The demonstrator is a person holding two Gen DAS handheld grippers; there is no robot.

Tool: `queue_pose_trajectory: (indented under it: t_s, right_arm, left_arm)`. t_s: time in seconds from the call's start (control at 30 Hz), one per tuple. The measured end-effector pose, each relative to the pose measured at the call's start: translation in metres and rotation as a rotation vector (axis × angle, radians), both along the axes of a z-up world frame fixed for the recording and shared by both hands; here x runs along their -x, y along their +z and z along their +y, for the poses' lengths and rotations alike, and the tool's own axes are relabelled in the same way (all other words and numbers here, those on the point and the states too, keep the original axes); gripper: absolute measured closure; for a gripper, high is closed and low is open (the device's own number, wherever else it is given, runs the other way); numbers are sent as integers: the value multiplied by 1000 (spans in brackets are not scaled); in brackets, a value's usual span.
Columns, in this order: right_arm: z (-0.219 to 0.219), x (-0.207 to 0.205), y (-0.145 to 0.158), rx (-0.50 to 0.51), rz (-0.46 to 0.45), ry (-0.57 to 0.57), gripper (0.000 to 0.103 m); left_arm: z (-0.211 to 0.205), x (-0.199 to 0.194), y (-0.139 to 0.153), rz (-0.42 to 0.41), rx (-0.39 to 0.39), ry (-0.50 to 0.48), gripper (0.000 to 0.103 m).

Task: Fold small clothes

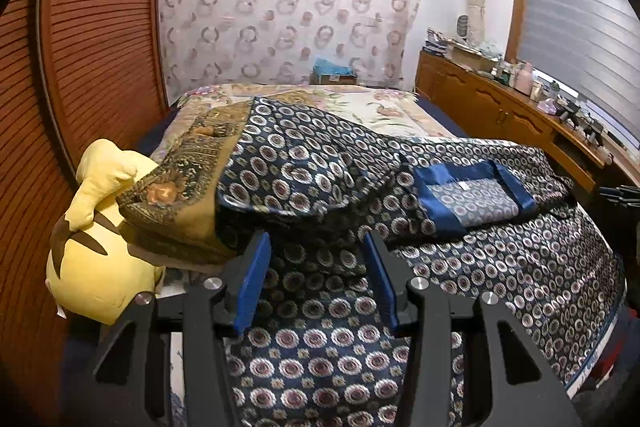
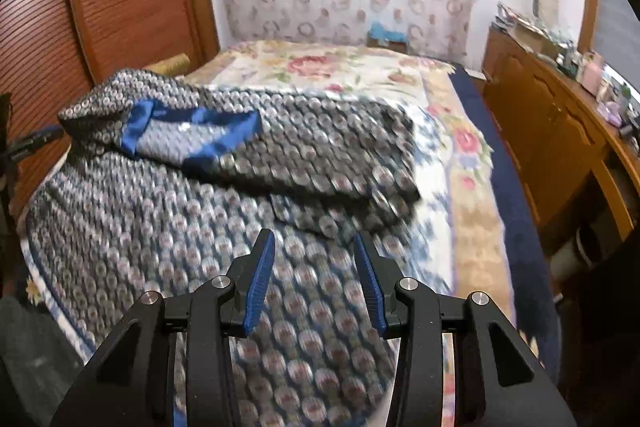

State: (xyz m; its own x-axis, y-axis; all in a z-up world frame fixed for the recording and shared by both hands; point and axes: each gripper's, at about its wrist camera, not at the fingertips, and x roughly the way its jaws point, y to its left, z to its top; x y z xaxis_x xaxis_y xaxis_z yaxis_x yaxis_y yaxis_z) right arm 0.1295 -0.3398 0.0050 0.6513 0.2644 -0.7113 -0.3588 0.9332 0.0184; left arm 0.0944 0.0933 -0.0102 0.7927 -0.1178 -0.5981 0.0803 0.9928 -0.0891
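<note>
A dark blue garment with a ring pattern (image 1: 460,239) lies spread on the bed, its upper part folded over so a blue satin collar band (image 1: 472,193) faces up. It also shows in the right wrist view (image 2: 200,227), blurred, with the collar band (image 2: 192,131) at the left. My left gripper (image 1: 316,243) is open and empty, just above the garment's near left part. My right gripper (image 2: 314,241) is open and empty, above the garment's near right part.
A yellow plush toy (image 1: 100,259) and a brown patterned cushion (image 1: 180,203) lie at the bed's left edge. A floral bedspread (image 2: 340,67) covers the bed. A wooden louvred wardrobe (image 1: 92,47) stands left, a cluttered wooden cabinet (image 1: 500,107) right.
</note>
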Motion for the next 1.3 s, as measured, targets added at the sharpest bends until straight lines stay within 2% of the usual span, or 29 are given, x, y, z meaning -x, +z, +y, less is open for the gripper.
queue_pose_trajectory:
  t_s: [0.3, 0.43, 0.63, 0.8, 1.0, 1.07, 1.1, 1.13, 1.3]
  right_arm:
    - [53, -63, -4, -14, 13, 53, 62]
    - [78, -93, -15, -25, 52, 74, 62]
    - [114, -127, -39, -1, 108, 91, 62]
    - [127, -139, -51, 22, 120, 58, 62]
    - [133, -143, -61, 33, 139, 72, 61]
    - [132, -139, -62, 43, 134, 87, 71]
    - [131, -137, -62, 32, 131, 98, 86]
    - [131, -134, -60, 16, 129, 108, 96]
    - [125, -98, -44, -63, 57, 171, 101]
  left_arm:
    - [15, -6, 19, -51, 18, 42, 56]
    - [22, -15, 22, -59, -6, 84, 56]
    - [40, -24, 22, -65, 16, 131, 56]
    - [47, -34, 7, -5, 24, 135, 56]
    - [48, -33, -12, 47, 45, 128, 56]
    - [47, -32, -15, 55, 47, 128, 56]
    - [48, -31, -17, 58, 51, 131, 56]
    - [49, -30, -18, 59, 58, 129, 56]
    - [51, -25, -23, 65, 67, 121, 56]
